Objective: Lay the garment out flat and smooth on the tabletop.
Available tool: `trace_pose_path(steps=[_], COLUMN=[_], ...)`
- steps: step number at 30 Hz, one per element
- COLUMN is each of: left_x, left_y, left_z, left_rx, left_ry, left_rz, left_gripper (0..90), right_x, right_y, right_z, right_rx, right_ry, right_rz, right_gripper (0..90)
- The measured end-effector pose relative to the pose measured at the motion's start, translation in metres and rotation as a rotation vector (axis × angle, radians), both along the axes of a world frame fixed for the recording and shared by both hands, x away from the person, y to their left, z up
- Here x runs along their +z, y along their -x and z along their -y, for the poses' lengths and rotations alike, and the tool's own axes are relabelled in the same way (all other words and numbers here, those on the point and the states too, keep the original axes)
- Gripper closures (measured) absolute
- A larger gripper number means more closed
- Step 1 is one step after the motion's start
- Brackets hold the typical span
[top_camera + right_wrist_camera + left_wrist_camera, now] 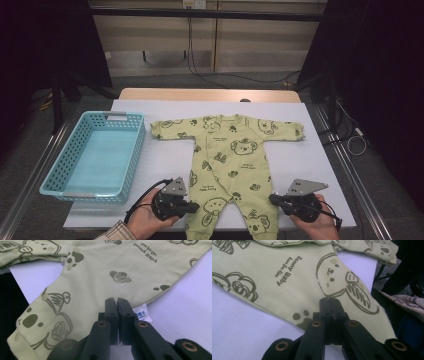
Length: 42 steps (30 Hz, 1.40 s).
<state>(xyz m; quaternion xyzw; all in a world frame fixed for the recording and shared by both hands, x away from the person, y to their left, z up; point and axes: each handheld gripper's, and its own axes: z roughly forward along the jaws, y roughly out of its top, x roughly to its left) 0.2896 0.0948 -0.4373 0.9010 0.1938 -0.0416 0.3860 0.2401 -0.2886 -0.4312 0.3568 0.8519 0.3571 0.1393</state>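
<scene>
A light green baby romper [227, 150] printed with bears lies flat and spread out on a white sheet [310, 155], collar away from me and legs toward me. My left gripper [196, 206] is shut, its tips over the outer edge of the left leg. In the left gripper view the closed jaws [329, 300] lie on the romper [287, 285] near a bear print. My right gripper [273, 198] is shut at the outer edge of the right leg. In the right gripper view its tips [117, 300] rest on the romper [100, 272] beside a small white label [142, 313]. No cloth is seen pinched.
A light blue plastic basket [132, 165] stands at the table's left with nothing in it. The sheet's near edge runs just below both hands. Metal rails flank the table, and cables lie on the floor beyond the wooden far edge [200, 94].
</scene>
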Motion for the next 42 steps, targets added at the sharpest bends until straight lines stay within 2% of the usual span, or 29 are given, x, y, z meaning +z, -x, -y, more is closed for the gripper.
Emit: trace_pose_path(steps=[4,5,6,7,9,12,13,14,15,17,20,22,25,27,29,30,34,36,38,39,40,42], left_x=[-0.001,-0.001,-0.001,0.002,0.003,0.004,0.006,0.006,0.006,0.007,0.009,0.01,0.011,0.012,0.014,0.015,0.017,0.019,0.021,0.022,0.022,0.022], left_y=[0.001,-0.001,-0.002,-0.001,-0.002,-0.004,-0.005,-0.006,-0.007,-0.009,-0.012,-0.012,-0.015,-0.016,-0.017,-0.017,-0.021,-0.022,-0.025,-0.026,-0.026,-0.027], left_z=[0.001,0.0,-0.001,-0.001,-0.002,-0.004,-0.006,-0.006,-0.007,-0.009,-0.013,-0.015,-0.018,-0.02,-0.022,-0.023,-0.029,-0.031,-0.034,-0.035,-0.035,-0.036], left_rx=[0.008,-0.002,0.005,0.02,0.023,0.058,0.062,0.082,0.103,0.118,0.169,0.191,0.217,0.238,0.266,0.267,0.337,0.375,0.389,0.402,0.412,0.421], left_ry=[0.024,0.055,0.062,0.038,0.05,0.083,0.077,0.1,0.103,0.123,0.139,0.156,0.173,0.186,0.224,0.227,0.237,0.263,0.258,0.271,0.264,0.28], left_rz=[0.01,0.004,0.006,0.027,0.034,0.054,0.072,0.084,0.091,0.104,0.146,0.164,0.196,0.21,0.217,0.232,0.263,0.238,0.245,0.241,0.242,0.241], left_gripper=[89.3,88.8,87.3,86.7,85.2,75.0,72.6,67.9,62.8,58.0,42.5,39.2,27.0,22.3,16.0,14.1,7.2,3.9,4.0,3.9,4.0,4.0], right_x=[-0.001,-0.001,-0.001,0.0,0.001,0.002,0.003,0.003,0.004,0.005,0.005,0.006,0.007,0.008,0.009,0.01,0.01,0.01,0.01,0.01,0.01,0.01], right_y=[-0.001,-0.001,-0.002,-0.003,-0.003,-0.003,-0.004,-0.005,-0.005,-0.006,-0.007,-0.007,-0.008,-0.007,-0.008,-0.008,-0.009,-0.009,-0.009,-0.008,-0.008,-0.007], right_z=[-0.001,0.0,0.0,0.001,0.0,-0.001,0.0,0.0,-0.001,-0.001,-0.002,-0.003,-0.005,-0.007,-0.009,-0.01,-0.013,-0.014,-0.013,-0.014,-0.014,-0.013], right_rx=[-0.005,-0.006,-0.009,-0.013,-0.026,-0.046,-0.056,-0.069,-0.085,-0.107,-0.116,-0.134,-0.158,-0.169,-0.196,-0.203,-0.227,-0.238,-0.25,-0.261,-0.266,-0.261], right_ry=[-0.007,-0.013,-0.017,-0.026,-0.023,-0.055,-0.054,-0.067,-0.084,-0.099,-0.106,-0.108,-0.122,-0.131,-0.134,-0.143,-0.172,-0.185,-0.203,-0.213,-0.214,-0.216], right_rz=[-0.002,-0.002,0.006,0.011,0.018,0.033,0.042,0.053,0.058,0.063,0.081,0.092,0.112,0.132,0.147,0.158,0.165,0.179,0.189,0.186,0.188,0.195], right_gripper=[82.8,81.4,79.6,75.7,71.7,60.5,57.6,52.6,48.6,44.4,37.0,33.4,22.8,19.9,10.5,9.4,4.5,4.0,3.5,3.2,3.0,3.3])
